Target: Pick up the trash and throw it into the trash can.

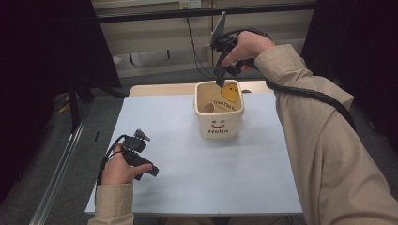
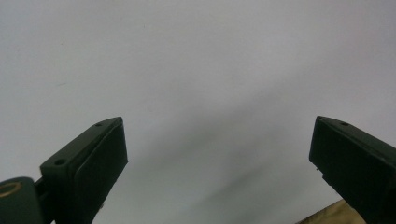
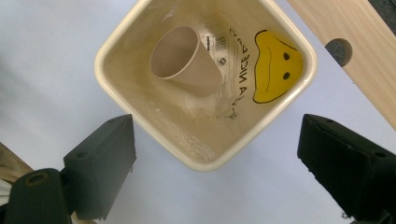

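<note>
High view shows the right hand-held gripper (image 1: pixel 219 80) above the cream square container (image 1: pixel 219 133), which stands near the far edge of the table (image 1: pixel 187 187). Its jaws are spread with nothing between them. The brown paper cup (image 3: pixel 184 60) already lies on its side inside the container, so the placing seems done; only drawing the hand away is left. The container looks smooth and glossy, with rounded corners. The left hand-held gripper (image 1: pixel 150 169) rests spread on the matte pale table.
</note>
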`<state>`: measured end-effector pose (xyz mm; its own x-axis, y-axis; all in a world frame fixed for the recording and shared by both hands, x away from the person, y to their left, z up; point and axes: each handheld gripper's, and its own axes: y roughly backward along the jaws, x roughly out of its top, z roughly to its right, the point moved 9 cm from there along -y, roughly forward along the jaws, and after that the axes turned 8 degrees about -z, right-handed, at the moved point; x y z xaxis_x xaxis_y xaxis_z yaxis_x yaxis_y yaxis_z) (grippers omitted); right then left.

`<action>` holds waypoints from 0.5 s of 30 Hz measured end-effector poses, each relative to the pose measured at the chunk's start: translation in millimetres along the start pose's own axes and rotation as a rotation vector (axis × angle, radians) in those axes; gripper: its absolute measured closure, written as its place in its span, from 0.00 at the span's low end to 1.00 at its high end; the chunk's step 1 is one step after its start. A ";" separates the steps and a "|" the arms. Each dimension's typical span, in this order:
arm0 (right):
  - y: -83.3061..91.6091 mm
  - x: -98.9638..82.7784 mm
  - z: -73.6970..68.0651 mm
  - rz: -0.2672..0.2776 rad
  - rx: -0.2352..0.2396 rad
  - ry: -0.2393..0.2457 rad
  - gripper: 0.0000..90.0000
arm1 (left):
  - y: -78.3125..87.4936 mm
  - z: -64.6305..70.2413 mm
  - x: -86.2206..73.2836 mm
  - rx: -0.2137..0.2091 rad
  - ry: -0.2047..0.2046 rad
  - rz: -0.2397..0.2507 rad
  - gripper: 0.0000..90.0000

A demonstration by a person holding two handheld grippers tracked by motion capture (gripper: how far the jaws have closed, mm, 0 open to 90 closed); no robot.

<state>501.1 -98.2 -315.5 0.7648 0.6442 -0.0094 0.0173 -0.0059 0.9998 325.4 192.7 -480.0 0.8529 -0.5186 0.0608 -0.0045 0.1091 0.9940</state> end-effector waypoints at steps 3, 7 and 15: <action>9.2 -1.9 0.9 0.009 -0.001 -0.004 0.12 | -0.8 0.9 1.2 0.001 0.010 0.011 0.05; 19.7 -5.7 2.8 0.017 -0.007 -0.003 0.12 | -0.7 1.1 1.1 0.007 0.010 0.008 0.05; 42.5 -13.0 5.2 0.029 -0.022 -0.005 0.13 | -1.6 2.4 2.2 0.003 0.005 0.005 0.04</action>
<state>495.3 -110.8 -273.0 0.7680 0.6402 0.0191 -0.0186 -0.0075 0.9998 326.1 189.3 -481.3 0.8555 -0.5136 0.0655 -0.0107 0.1090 0.9940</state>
